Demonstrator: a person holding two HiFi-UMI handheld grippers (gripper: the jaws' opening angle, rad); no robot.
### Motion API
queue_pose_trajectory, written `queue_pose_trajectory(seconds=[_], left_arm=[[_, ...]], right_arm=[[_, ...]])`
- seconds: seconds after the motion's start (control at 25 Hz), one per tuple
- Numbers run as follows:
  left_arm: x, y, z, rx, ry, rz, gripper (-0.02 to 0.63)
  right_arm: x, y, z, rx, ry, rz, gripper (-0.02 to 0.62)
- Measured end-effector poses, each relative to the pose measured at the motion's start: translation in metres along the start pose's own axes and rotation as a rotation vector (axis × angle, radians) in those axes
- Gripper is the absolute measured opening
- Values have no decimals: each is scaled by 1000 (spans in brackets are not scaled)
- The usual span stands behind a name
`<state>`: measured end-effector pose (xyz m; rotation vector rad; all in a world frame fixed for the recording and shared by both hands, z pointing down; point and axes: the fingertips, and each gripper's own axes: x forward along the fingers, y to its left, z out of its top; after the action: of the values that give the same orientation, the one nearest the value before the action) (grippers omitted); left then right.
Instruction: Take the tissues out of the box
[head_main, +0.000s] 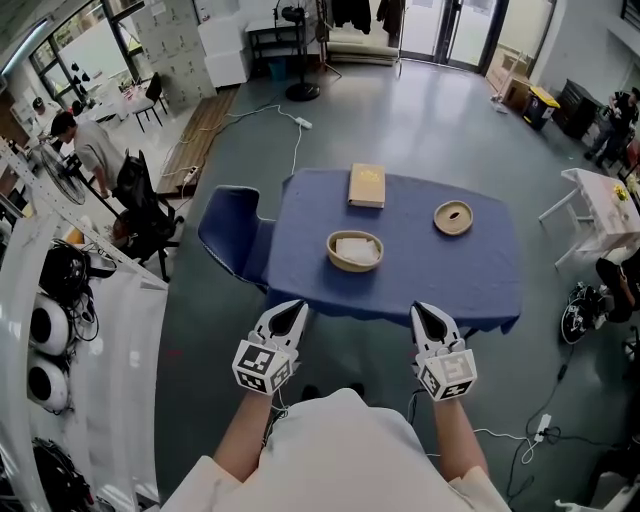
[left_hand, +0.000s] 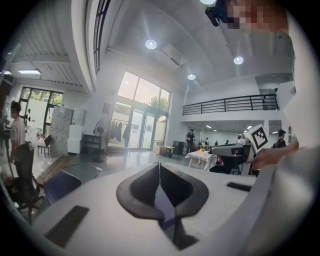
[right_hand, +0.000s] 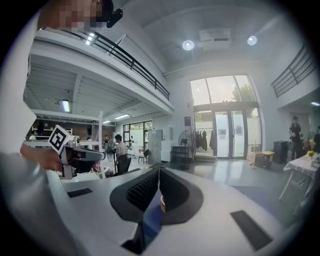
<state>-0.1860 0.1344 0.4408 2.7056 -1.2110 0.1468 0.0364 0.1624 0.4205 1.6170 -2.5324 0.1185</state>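
A tan tissue box lies flat at the far side of the blue table. In front of it stands a woven bowl with white tissue inside. A round tan dish sits to the right. Both grippers hover side by side just short of the table's near edge, clear of all three objects. My left gripper has its jaws pressed together with nothing between them. My right gripper is likewise shut and empty. Both gripper views look level across the hall.
A blue chair stands against the table's left side. White equipment lines the left edge, and a seated person is beyond it. A white cable runs over the floor behind the table. A small white table stands at the right.
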Motion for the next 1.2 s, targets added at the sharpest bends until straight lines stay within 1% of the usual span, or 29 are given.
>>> queue_pose_trajectory(seconds=[0.08,0.36,0.6,0.92,1.2], left_arm=[[0,-2,-1,2,3,6,18],[10,-9,-2,-2,5,29,81],[16,-17,-3,-4,6,54,94],[29,-29,-11,-11,13,98,94],[41,-34,-14,-5,25,119,94]], right_arm=[[0,-1,-2,1,3,6,34],[4,-13,-6,-9,10,33,34],[2,-28,-11,-5,15,50,34],[-2,-55,-24,10,27,74,34],[3,-70,-36,12,47,99,34]])
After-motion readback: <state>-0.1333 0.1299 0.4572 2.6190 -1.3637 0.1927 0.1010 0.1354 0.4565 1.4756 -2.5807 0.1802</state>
